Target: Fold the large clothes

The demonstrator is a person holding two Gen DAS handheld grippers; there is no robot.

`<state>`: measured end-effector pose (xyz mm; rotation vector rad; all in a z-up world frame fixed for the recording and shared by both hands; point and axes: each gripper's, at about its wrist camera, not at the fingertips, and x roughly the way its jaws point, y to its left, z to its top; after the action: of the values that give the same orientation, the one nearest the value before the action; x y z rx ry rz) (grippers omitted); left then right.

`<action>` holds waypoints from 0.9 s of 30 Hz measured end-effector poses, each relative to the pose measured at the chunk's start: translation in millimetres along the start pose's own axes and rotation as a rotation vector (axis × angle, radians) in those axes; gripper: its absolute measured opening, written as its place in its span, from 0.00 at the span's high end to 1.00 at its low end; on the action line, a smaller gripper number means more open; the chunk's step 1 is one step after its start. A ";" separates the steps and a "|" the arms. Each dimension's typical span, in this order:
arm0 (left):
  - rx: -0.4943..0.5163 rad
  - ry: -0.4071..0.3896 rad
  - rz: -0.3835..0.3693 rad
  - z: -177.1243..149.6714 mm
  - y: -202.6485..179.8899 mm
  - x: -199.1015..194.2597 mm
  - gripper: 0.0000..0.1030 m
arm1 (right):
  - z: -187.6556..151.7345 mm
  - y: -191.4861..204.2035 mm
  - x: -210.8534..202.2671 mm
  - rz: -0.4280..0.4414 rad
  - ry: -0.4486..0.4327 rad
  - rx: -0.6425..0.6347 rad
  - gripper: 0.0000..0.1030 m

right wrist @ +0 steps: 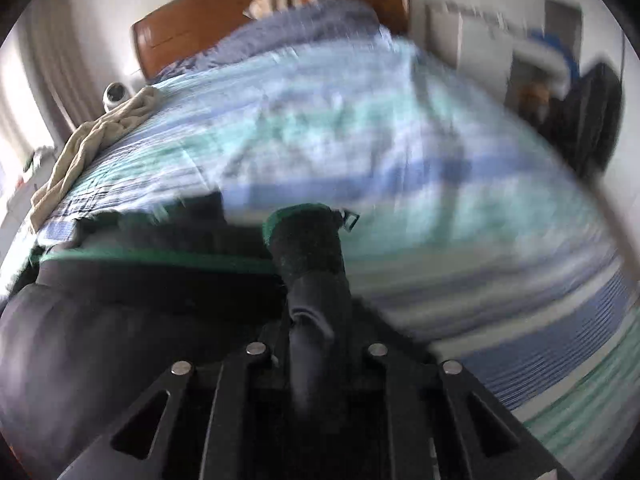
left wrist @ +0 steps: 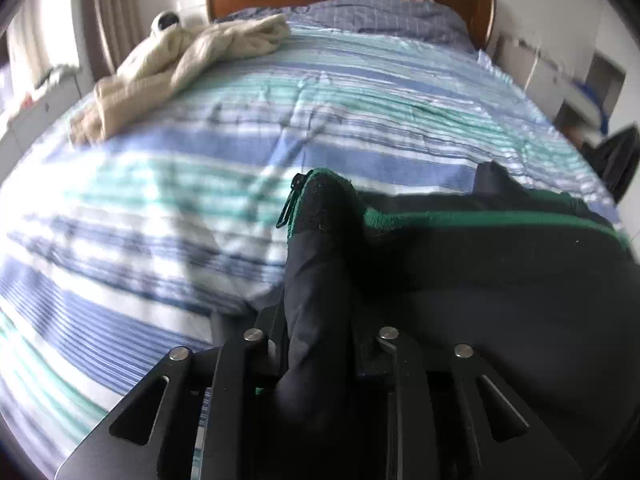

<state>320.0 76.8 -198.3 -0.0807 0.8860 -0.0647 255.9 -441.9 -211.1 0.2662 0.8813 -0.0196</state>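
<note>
dark green-trimmed jacket (left wrist: 500, 264), seemingly bunched on bed

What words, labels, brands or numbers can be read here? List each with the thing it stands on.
None can be read.
Dark jacket: no label or print shows.
Striped bedcover: pattern only.
Cream garment: plain.
Shelves by the wall: too blurred to tell.

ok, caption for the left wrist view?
Left tongs shut on dark green-trimmed jacket over striped bedspread; cream garment behind.
</note>
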 end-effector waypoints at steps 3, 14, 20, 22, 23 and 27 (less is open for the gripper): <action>-0.034 0.004 -0.032 -1.0 5.2 7.5 0.73 | -3.1 -4.8 11.7 0.022 -0.012 0.033 0.78; -0.125 0.123 -0.132 9.8 20.1 8.9 0.58 | 1.2 -16.4 16.7 0.093 0.012 0.092 0.69; -0.064 -0.003 -0.212 20.4 9.9 -90.4 0.32 | 13.1 -14.0 -55.2 0.111 -0.046 -0.010 0.57; 0.009 -0.026 -0.252 19.9 -15.1 -107.6 0.31 | 13.7 -4.9 -79.8 0.133 -0.073 -0.045 0.57; 0.065 -0.031 -0.289 17.6 -37.9 -115.1 0.30 | 13.4 -0.3 -87.3 0.166 -0.074 -0.051 0.57; 0.215 -0.006 -0.384 1.9 -109.8 -111.6 0.28 | 5.7 28.7 -102.1 0.343 -0.058 -0.063 0.57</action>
<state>248.6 -22.3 -100.4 -0.0489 0.8437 -0.5164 198.7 -424.9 -123.2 0.3532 0.7678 0.3167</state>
